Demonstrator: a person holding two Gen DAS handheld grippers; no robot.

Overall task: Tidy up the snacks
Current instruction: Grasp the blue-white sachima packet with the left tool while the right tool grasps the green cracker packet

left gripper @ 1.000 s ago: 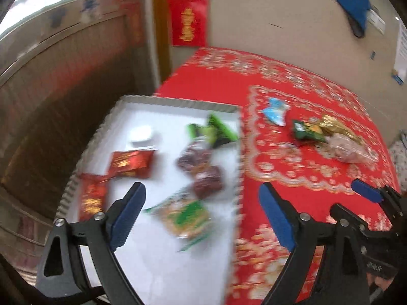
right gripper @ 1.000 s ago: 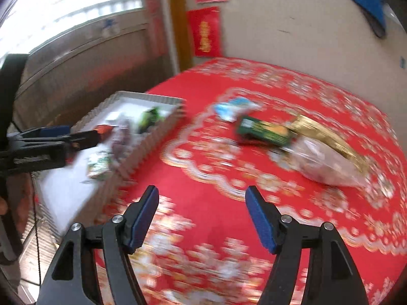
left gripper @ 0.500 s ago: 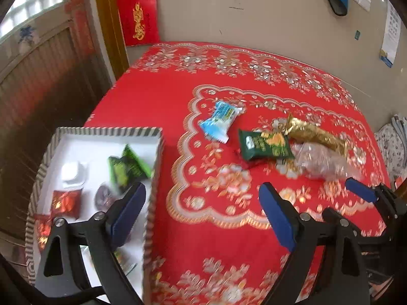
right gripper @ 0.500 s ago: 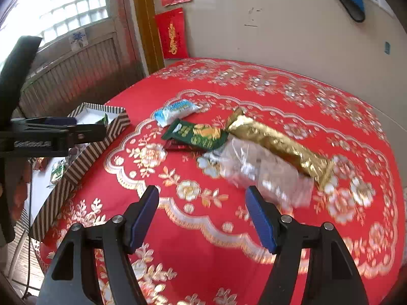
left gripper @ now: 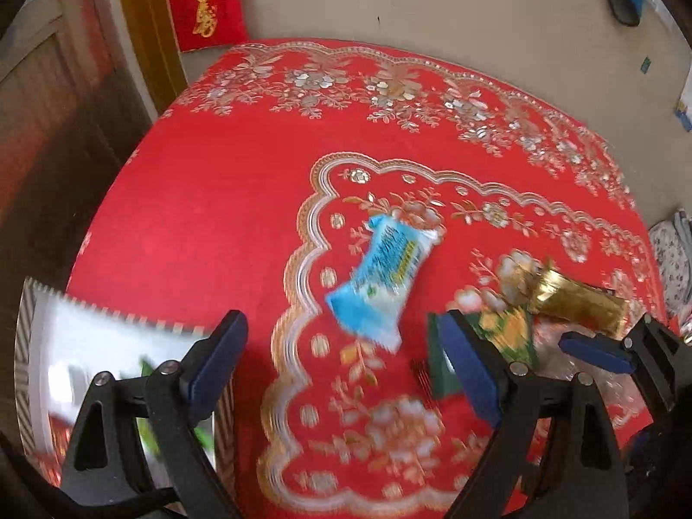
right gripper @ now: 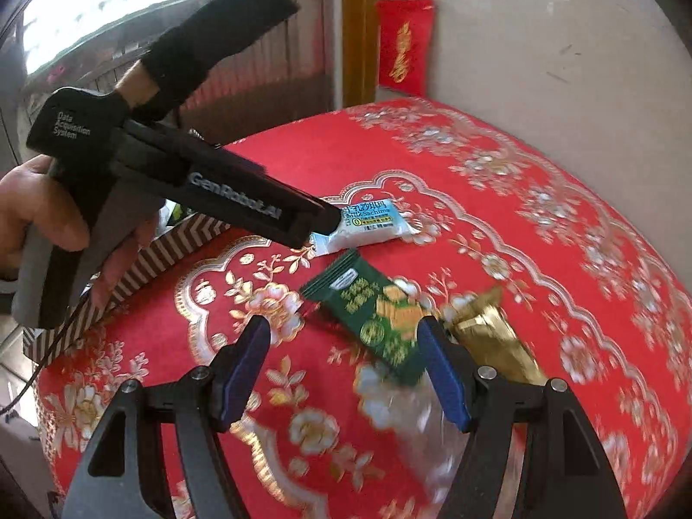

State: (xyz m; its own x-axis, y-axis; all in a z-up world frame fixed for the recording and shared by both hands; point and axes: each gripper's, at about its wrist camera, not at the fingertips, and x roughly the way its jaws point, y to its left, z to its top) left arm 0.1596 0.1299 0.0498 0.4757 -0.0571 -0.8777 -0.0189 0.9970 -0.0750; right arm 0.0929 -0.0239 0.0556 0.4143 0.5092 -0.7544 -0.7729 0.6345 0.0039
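A light blue snack packet (left gripper: 382,279) lies on the red tablecloth, just ahead of my open, empty left gripper (left gripper: 341,363); it also shows in the right wrist view (right gripper: 367,227), partly behind the left gripper's body. A dark green packet (right gripper: 374,315) lies just ahead of my open, empty right gripper (right gripper: 346,367), with a gold packet (right gripper: 493,341) to its right and a clear bag (right gripper: 415,415) below it. The green packet (left gripper: 506,337) and gold packet (left gripper: 575,298) sit at the right of the left wrist view.
A white tray with a striped rim (left gripper: 30,346) holding several snacks sits at the table's left edge; its side shows in the right wrist view (right gripper: 173,246). The red floral tablecloth (left gripper: 242,199) covers the round table. A wall stands behind.
Both grippers have moved forward and right, away from the tray and closer to the loose packets. The left gripper now faces the blue packet, the right faces the green one. Both stayed open.
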